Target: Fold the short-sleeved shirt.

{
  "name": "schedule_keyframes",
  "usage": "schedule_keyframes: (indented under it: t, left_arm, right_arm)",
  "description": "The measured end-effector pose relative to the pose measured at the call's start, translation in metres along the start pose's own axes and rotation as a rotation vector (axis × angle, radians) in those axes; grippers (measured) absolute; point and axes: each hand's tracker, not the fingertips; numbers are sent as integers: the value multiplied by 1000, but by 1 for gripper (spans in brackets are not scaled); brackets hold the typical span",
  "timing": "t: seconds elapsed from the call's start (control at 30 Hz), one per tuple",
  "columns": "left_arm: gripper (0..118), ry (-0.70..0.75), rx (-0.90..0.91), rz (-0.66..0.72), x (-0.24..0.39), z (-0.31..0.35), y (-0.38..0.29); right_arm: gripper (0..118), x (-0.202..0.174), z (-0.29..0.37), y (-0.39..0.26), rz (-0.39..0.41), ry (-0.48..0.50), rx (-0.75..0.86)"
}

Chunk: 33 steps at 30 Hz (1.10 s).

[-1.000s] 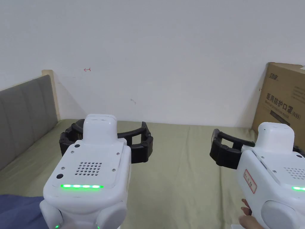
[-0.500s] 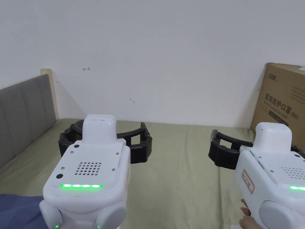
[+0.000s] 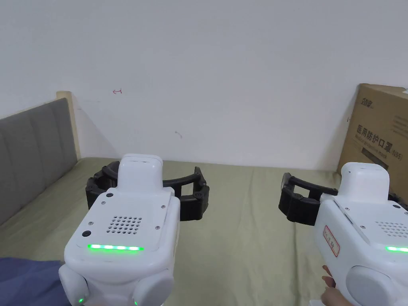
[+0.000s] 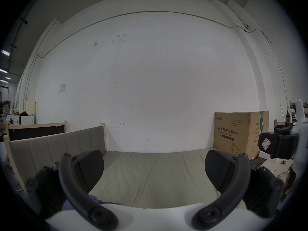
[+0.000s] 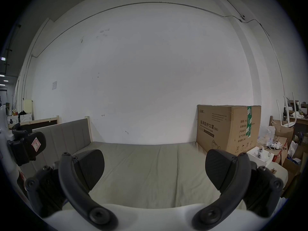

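- The left gripper (image 3: pixel 147 193) is held in the air above the olive-green bed sheet (image 3: pixel 243 239), and its jaws are spread wide with nothing between them; the same wide gap is seen in the left gripper view (image 4: pixel 154 169).
- The right gripper (image 3: pixel 342 199) is held level beside it, well apart, and its jaws are likewise parted and empty, as is confirmed in the right gripper view (image 5: pixel 155 169).
- Against the picture of half a second ago, the left gripper is found slightly further right and lower in the head view; part of that shift may be owed to the head camera. The right gripper is hardly displaced.
- The short-sleeved shirt is judged to be the blue cloth (image 3: pixel 24 281) seen at the lower left edge of the head view, close to the person; a blue fold (image 4: pixel 93 201) is also glimpsed beneath the left gripper.
- No fabric is touched, so folding is judged not yet begun; the grippers are pointed toward the wall and the cardboard box (image 3: pixel 378 131), and a lowering toward the cloth would be required first.
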Motion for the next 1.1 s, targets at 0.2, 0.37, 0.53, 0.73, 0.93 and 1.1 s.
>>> schedule_keyframes:
  t: [0.2, 0.37, 0.53, 0.73, 0.93, 1.1]
  left_arm:
    - [117, -12, -5, 2, 0, -1, 0]
    - [114, -22, -16, -23, 2, -3, 0]
    - [112, -13, -9, -20, 2, -2, -1]
    - [0, -61, -90, -57, 1, -8, 2]
    - [0, -100, -97, -27, 0, -8, 0]
    - [0, -90, -123, -51, 1, -11, -8]
  right_arm:
    - [118, -1, -1, -1, 12, 6, -5]
    - [118, -3, -1, -3, 28, -10, 3]
    - [117, 1, 0, -2, -11, -16, 14]
    - [3, 9, -9, 0, -75, -11, -48]
    - [0, 7, -7, -9, -50, 9, -28]
    - [0, 15, -3, -11, -73, 51, -19]
